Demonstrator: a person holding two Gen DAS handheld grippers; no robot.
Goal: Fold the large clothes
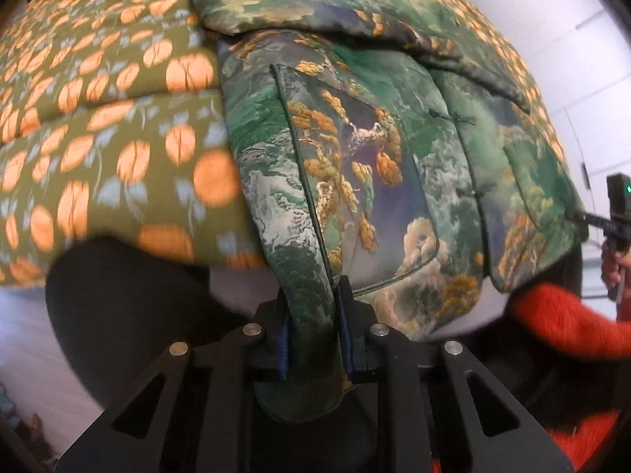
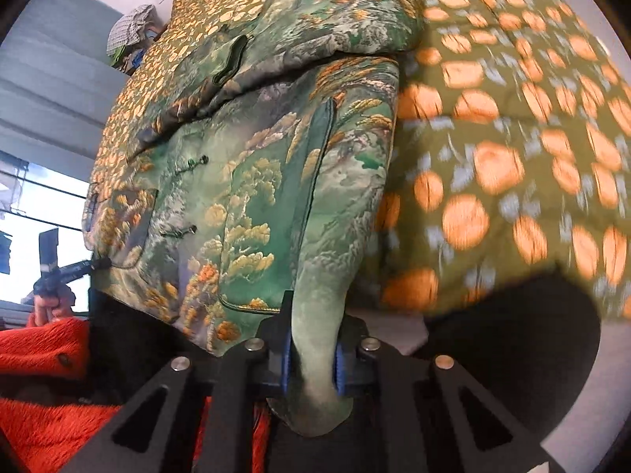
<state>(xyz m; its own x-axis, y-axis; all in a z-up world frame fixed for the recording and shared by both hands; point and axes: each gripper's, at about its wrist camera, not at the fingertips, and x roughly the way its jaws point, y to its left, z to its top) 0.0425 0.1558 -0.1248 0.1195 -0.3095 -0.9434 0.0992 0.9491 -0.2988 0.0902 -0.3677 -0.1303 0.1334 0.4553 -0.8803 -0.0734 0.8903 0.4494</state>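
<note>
Jackets: one (image 1: 355,149) | hand-held grippers: two, left (image 1: 313,339), right (image 2: 313,358), both clamping hem

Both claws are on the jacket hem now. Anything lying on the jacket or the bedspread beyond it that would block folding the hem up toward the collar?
Nothing visible. The left claw and right claw each pinch the hem of the green jacket. Its sleeves are already folded in, and the orange-patterned bedspread around it shows no loose items.
</note>
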